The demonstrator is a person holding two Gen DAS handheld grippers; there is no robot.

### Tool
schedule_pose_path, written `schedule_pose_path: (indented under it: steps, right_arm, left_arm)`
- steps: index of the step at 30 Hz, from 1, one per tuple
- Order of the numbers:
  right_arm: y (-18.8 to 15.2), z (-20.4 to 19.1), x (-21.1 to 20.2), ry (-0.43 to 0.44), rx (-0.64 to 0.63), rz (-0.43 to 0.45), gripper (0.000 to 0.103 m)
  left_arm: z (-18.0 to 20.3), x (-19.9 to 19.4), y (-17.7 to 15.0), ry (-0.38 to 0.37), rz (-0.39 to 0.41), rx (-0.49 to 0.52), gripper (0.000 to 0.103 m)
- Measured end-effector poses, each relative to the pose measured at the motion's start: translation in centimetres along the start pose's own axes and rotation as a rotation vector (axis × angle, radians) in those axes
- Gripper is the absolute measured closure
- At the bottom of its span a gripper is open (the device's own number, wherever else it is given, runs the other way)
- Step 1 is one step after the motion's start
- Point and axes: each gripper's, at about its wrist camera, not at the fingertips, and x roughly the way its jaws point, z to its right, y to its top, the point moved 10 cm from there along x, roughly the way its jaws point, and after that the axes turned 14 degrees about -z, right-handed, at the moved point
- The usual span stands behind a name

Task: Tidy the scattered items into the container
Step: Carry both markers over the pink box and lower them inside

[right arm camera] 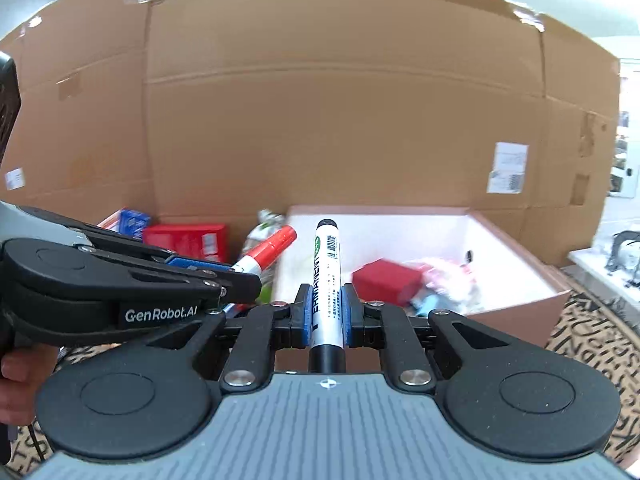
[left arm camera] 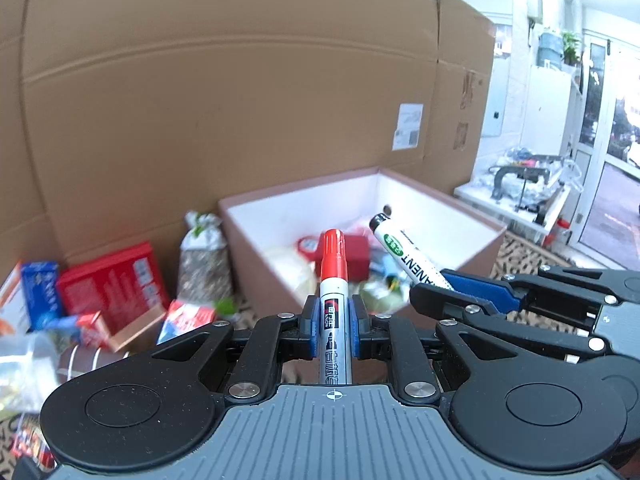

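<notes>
Cardboard sheeting (right arm camera: 340, 100) is forming the backdrop, with a patterned floor covering (right arm camera: 592, 328) lying beneath the work; the left gripper (left arm camera: 332, 320) is pinching a red-capped marker (left arm camera: 333, 280) between its blue pads, cap pointing forward; the right gripper (right arm camera: 325, 312) is pinching a black-capped permanent marker (right arm camera: 327, 276) in the same manner, so both grippers are pressed onto their loads. Ahead of both grippers, slightly to the right, the white-lined container (right arm camera: 516, 240) is standing open, already holding a red box (right arm camera: 386, 282) and other blurred items; to the left of the left gripper, a red carton (left arm camera: 116, 284), a blue packet (left arm camera: 42, 292) and a seed pouch (left arm camera: 204, 260) are lying outside it, untidied. Judged step: carrying both markers to the container; doing it well calls for bringing each tip past the near rim before spreading the gripper, keeping the two grippers apart, and lowering so the markers are not bouncing out.
</notes>
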Motion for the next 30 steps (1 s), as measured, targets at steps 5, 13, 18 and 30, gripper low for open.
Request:
schedule_pose_path:
  steps: [5, 13, 18, 30]
  right_arm:
    - [1.6, 2.5, 1.3, -0.045, 0.021, 0.001, 0.086]
    - [2.8, 5.6, 3.4, -0.067, 0.063, -0.01, 0.086]
    - [3.2, 6.5, 5.1, -0.083, 0.058, -0.029, 0.086]
    - [3.5, 7.1, 9.0, -0.075, 0.051, -0.067, 0.085]
  left_arm:
    - [0.9, 2.1, 2.8, 0.003, 0.0, 0.0, 0.092]
    - [1.1, 4.8, 5.3, 0.016, -0.002, 0.006, 0.092]
    - [1.0, 6.1, 6.5, 0.016, 0.002, 0.01, 0.092]
    - [1.4, 9.5, 7.4, -0.003, -0.03, 0.028, 0.092]
